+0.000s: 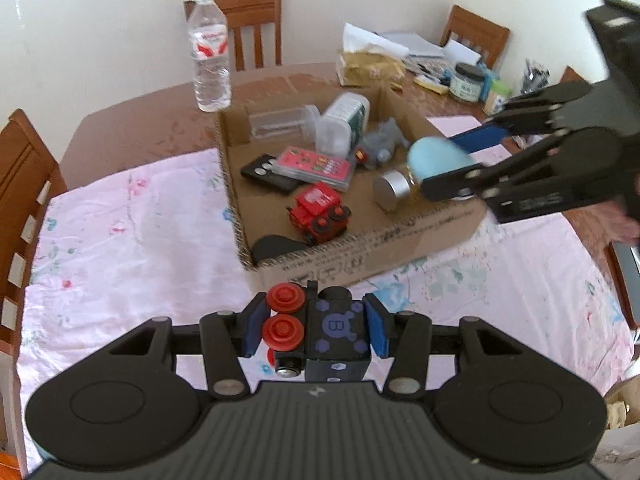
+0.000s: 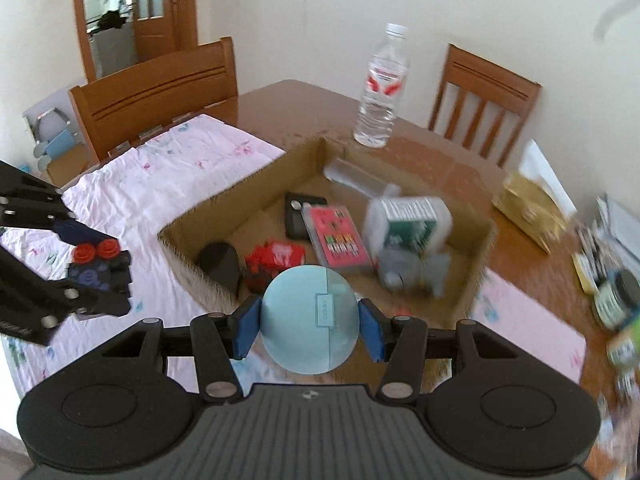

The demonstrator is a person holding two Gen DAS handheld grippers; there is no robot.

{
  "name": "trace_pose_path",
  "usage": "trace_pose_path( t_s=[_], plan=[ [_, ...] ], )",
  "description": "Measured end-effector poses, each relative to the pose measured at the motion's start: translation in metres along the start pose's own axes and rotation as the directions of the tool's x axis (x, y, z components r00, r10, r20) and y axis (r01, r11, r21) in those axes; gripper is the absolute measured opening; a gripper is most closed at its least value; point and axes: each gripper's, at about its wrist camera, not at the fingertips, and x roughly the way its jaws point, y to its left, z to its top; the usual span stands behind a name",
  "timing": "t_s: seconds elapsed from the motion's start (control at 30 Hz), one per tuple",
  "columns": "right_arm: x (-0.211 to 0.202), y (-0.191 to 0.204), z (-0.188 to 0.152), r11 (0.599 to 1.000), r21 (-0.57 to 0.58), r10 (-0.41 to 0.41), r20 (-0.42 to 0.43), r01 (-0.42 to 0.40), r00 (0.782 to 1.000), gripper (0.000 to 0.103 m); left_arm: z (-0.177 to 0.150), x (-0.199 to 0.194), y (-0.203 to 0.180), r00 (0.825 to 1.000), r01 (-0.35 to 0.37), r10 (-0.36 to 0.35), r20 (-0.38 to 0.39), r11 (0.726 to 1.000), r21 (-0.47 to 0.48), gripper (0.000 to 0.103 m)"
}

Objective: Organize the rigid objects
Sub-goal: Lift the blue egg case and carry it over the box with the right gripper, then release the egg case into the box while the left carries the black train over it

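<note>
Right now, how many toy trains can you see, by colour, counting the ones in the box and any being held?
Red toy trains: 1, the red wooden train lying in the brown cardboard box.
Black toy trains: 1, the black wooden train with red wheels, held in the left hand-held gripper.
Total: 2
</note>
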Motion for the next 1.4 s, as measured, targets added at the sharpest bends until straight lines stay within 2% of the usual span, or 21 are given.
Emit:
trace_pose_path(
  t_s=[0.23,0.4,0.47,0.5,0.53,0.57,0.8,1.0,1.27,1.3,1.33,1.37,1.4],
  plan=[
    [0.047,-0.002,0.01,0.999,-0.007,0.043,-0.078,-0.044,0.996,0.058,0.014,-0.006,0.017,0.999,-0.038,0.039,0.03,0.999,-0.025,0.049],
    [0.049,-0.001,0.007,0.996,0.014,0.089,-0.088,-0.088,0.992,0.058,0.026,-0.004,0.026,0.997,-0.055,0.056,0.051,0.998,-0.023,0.049],
    [0.044,0.0,0.007,0.996,0.023,0.084,-0.076,-0.082,0.994,0.072,0.031,-0.002,0.028,0.997,-0.055,0.056,0.056,0.998,-0.017,0.049],
    [0.041,0.0,0.007,0.996,0.033,0.079,-0.068,-0.077,0.995,0.087,0.035,0.0,0.028,0.997,-0.054,0.055,0.061,0.998,-0.011,0.049],
    [0.037,0.0,0.006,0.997,0.042,0.074,-0.053,-0.072,0.996,0.099,0.038,0.001,0.028,0.997,-0.054,0.054,0.063,0.999,-0.006,0.049],
    [0.032,0.0,0.005,0.996,0.05,0.069,-0.04,-0.067,0.997,0.103,0.041,0.002,0.028,0.996,-0.05,0.05,0.067,0.999,0.001,0.049],
    [0.009,0.006,-0.001,0.988,0.152,-0.003,-0.04,0.009,0.999,0.103,0.073,0.023,0.027,0.996,-0.009,0.005,0.091,0.999,0.043,0.05],
    [-0.008,0.01,-0.014,0.962,0.257,-0.084,-0.045,0.093,0.995,0.103,0.098,0.057,0.022,0.996,0.023,-0.028,0.079,0.997,0.075,0.05],
    [-0.026,0.007,-0.029,0.921,0.361,-0.141,-0.051,0.15,0.989,0.103,0.106,0.095,0.021,0.999,0.013,-0.018,0.042,0.995,0.102,0.05],
    [-0.027,0.006,-0.03,0.917,0.367,-0.145,-0.051,0.154,0.988,0.103,0.106,0.096,0.023,0.999,0.009,-0.014,0.047,0.995,0.096,0.057],
    [-0.028,0.006,-0.031,0.914,0.373,-0.149,-0.054,0.158,0.987,0.103,0.106,0.097,0.024,0.999,0.007,-0.011,0.047,0.996,0.086,0.081],
    [-0.029,0.006,-0.032,0.912,0.376,-0.153,-0.057,0.163,0.987,0.103,0.105,0.096,0.025,0.999,0.004,-0.008,0.049,0.998,0.069,0.095],
    [-0.03,0.006,-0.033,0.911,0.378,-0.156,-0.059,0.167,0.986,0.103,0.105,0.094,0.027,0.998,-0.002,-0.001,0.063,0.999,0.05,0.102]
  ],
)
